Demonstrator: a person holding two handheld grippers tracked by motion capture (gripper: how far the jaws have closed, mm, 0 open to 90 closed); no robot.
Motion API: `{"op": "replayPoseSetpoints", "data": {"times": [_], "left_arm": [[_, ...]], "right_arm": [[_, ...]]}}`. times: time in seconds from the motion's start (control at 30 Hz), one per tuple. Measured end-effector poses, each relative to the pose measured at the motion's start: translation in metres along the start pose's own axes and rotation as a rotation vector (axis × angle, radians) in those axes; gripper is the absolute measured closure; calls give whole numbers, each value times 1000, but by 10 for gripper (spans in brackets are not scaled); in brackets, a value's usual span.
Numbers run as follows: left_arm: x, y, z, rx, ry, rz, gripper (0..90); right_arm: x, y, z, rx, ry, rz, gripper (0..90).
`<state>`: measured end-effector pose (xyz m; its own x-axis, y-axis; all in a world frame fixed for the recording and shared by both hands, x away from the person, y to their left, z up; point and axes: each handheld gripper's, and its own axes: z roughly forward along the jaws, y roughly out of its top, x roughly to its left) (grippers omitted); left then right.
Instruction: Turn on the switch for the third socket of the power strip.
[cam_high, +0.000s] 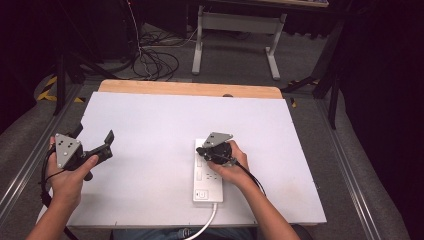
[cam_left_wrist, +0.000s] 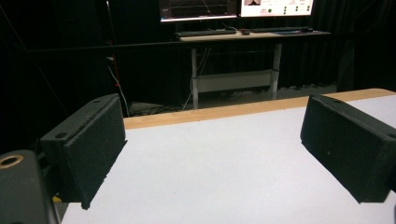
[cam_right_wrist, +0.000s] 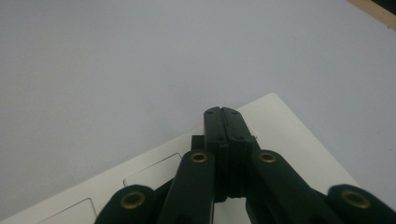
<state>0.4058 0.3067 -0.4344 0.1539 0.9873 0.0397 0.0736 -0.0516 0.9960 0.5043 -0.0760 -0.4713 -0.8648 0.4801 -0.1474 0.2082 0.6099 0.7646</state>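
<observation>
A white power strip (cam_high: 207, 192) lies flat on the white table (cam_high: 150, 115), right of the middle and near the front edge. My right gripper (cam_high: 201, 150) is shut, with its tips down over the strip's far end. In the right gripper view the two jaws are pressed together (cam_right_wrist: 223, 113) over the strip's corner (cam_right_wrist: 285, 130), and I see nothing between them. My left gripper (cam_high: 95, 134) is held above the table's left side, open wide and pointing away from the person. Its black pads (cam_left_wrist: 88, 149) stand far apart with bare table between them.
The strip's white cable (cam_high: 210, 220) runs off the front edge. A wooden strip (cam_high: 190, 89) borders the table's far side. Beyond it are a white desk frame (cam_high: 235, 30), floor cables (cam_high: 155, 62) and a desk with monitors (cam_left_wrist: 233, 32).
</observation>
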Motion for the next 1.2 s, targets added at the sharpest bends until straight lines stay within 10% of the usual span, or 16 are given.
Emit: {"op": "replayPoseSetpoints", "data": {"times": [1.2], "left_arm": [[-1,-2,3,9,-4,5,72]], "right_arm": [[-13,10,-56,-330,-49,68,900]]}}
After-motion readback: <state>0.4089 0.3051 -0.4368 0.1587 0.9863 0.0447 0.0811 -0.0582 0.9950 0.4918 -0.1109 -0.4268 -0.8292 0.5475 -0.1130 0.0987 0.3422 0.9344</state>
